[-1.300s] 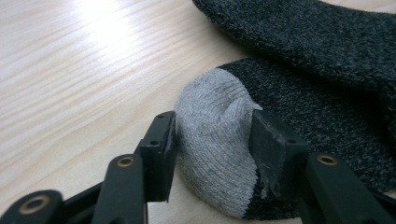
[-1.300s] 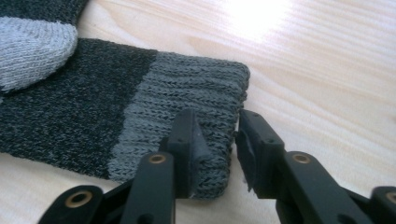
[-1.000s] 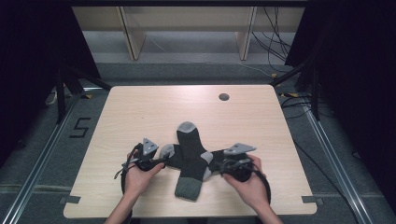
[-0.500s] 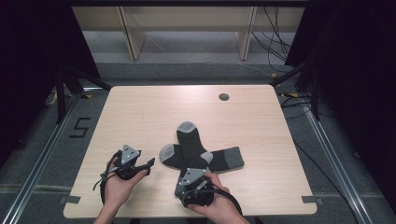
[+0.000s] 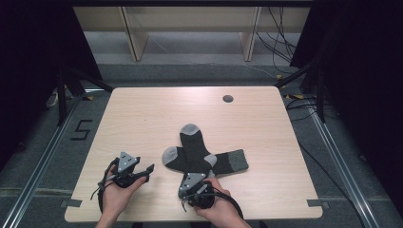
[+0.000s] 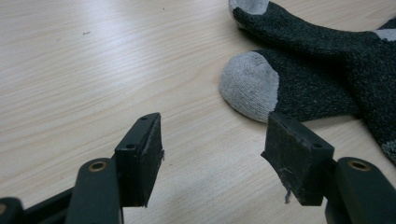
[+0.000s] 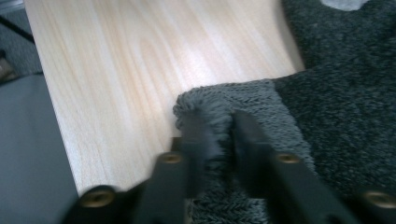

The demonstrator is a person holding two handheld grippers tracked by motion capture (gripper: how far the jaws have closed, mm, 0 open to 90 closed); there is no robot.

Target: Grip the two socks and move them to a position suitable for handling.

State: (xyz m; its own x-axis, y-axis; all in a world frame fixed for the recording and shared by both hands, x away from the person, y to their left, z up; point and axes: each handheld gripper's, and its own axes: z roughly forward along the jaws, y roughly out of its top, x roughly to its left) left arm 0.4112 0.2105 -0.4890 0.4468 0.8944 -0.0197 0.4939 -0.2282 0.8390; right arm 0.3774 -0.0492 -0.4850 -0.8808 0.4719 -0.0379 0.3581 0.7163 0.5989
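Socks (image 5: 202, 154), two dark grey ones with pale grey toes, heels and cuffs, lie crossed on the light wooden tabletop (image 5: 142, 114), a little toward the person's side of its middle. In the high view, bare wood spreads wide behind them up to a small round hole (image 5: 227, 99) near the far edge, and to both sides. The near edge is close: only a narrow strip of wood lies between the socks and the person's hands. The left tongs (image 5: 145, 170) sit near the front left corner, apart from the socks, pointing toward them. The right tongs (image 5: 194, 179) are at the near end of the upright sock, just by the front edge.

In the left gripper view, the left tongs (image 6: 212, 144) stand wide apart with bare wood between the jaws and hold nothing. A pale grey sock toe (image 6: 250, 84) lies just beyond them, untouched.

In the right gripper view, which is blurred, the right tongs (image 7: 217, 135) have just been closing and now stand narrow, pinching the ribbed grey cuff (image 7: 233, 100) of a sock between the jaws. The table's edge runs close on the left of this view, with grey floor (image 7: 28, 154) beyond it.
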